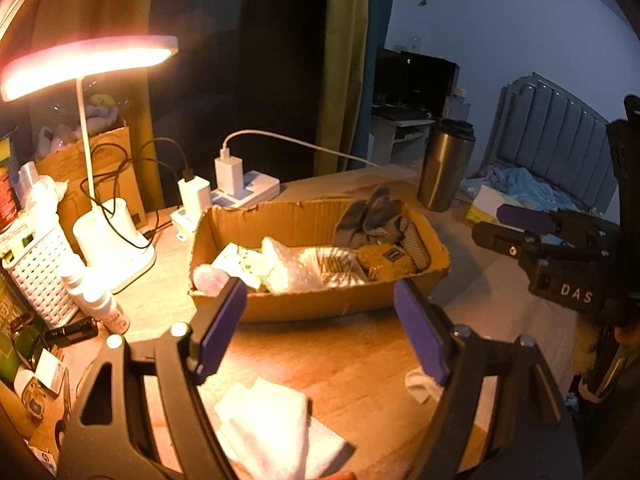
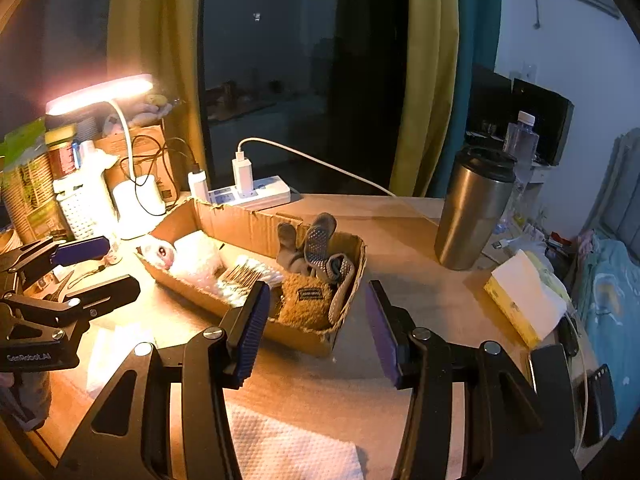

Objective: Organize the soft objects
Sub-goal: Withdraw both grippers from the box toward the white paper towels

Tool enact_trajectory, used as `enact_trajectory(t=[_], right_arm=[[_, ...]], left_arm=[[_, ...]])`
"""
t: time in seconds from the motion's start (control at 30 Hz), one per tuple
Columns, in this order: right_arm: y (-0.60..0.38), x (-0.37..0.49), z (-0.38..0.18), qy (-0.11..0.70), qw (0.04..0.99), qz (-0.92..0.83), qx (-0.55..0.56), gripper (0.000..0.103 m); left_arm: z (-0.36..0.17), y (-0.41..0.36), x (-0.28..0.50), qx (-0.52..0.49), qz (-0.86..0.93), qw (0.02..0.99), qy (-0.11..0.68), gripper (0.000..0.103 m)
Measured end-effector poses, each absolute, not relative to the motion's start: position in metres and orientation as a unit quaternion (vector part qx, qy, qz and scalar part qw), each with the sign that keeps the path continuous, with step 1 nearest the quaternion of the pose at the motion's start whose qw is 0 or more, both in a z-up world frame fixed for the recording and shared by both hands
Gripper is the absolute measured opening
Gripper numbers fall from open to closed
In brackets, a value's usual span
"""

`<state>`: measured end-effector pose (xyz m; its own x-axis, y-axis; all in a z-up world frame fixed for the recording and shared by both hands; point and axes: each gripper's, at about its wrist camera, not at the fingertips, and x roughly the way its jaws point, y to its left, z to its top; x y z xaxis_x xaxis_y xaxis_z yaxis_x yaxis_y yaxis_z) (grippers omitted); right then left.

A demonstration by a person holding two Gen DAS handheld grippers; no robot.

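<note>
Soft grey socks (image 2: 316,248) overhang brown cardboard tray (image 2: 256,228); both tongs (image 1: 320,332) (image 2: 316,332) apart, empty; careless brush may spill them.

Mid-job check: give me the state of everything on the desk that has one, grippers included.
Left gripper: open, nothing between the pads.
Right gripper: open, empty.
Desk lamp: switched on.
Cardboard box: open-topped, holding soft items.
Grey socks: in the box, poking above its rim.
Brown fuzzy pouch: lying in the box.
White tissue: still out on the desk.
Steel tumbler: upright, lid on.
White charger: plugged into the power strip.
</note>
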<state>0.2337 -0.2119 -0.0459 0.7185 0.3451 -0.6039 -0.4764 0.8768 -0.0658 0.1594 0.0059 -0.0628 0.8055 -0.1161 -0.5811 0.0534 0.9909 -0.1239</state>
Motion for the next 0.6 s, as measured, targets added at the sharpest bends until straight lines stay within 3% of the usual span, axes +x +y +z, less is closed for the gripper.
enact_trajectory(t=[0.6], right_arm=[[-0.219, 0.193, -0.056, 0.308, 0.917, 0.228, -0.109, 0.052]], left_arm=[[-0.068, -0.006, 0.123, -0.053, -0.048, 0.948, 0.310, 0.078]])
